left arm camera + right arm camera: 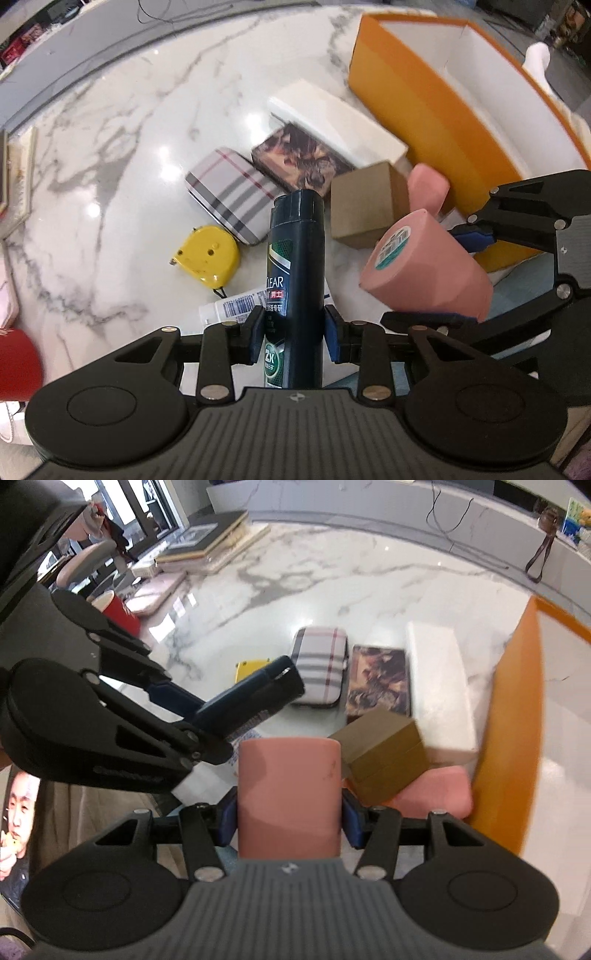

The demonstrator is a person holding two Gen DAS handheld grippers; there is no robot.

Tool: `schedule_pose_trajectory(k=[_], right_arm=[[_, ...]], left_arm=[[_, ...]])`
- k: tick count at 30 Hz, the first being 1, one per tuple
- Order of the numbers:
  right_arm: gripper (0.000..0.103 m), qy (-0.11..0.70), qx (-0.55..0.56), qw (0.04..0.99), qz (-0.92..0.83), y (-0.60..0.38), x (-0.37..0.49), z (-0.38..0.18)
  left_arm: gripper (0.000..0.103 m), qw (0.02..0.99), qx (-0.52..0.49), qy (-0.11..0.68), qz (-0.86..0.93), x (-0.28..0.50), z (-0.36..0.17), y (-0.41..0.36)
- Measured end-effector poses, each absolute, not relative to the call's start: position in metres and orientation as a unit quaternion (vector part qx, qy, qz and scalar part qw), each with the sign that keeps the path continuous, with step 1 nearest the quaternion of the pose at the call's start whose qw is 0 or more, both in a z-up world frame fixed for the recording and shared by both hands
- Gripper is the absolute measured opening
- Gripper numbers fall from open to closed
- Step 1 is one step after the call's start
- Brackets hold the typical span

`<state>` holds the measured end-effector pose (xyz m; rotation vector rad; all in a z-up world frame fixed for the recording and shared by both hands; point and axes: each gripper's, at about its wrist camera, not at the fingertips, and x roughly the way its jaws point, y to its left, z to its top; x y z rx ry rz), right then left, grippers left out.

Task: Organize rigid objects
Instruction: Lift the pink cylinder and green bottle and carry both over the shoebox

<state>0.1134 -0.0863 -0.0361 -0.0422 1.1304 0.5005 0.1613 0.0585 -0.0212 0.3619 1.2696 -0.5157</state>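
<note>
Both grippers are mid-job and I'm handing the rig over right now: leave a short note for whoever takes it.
Left gripper: jaws shut on the dark shampoo bottle, held above the table.
Right gripper: jaws shut on the pink cup, also lifted.
Orange box: open at the right; what shows of its inside looks empty.
On the marble table: plaid tin, patterned box, white box, brown carton, yellow tape measure, white tube.
Done: two items picked up.
Left: place both, probably in the orange box, then the rest.
</note>
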Motion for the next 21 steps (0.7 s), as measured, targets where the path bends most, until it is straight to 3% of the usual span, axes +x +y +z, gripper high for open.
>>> schedule_pose_trajectory(k=[12,21], right_arm=[[0.055,0.470,-0.023,0.859,0.200,-0.128,0.108,0.030],[0.055,0.441,-0.027,0.888,0.129,-0.193,0.101,0.061]], left_arm=[[0.037,0.804,0.117,0.529,-0.244,0.149,0.061,0.034],[0.037,0.808,0.056,0.514,-0.281,0.155,0.089,-0.018]])
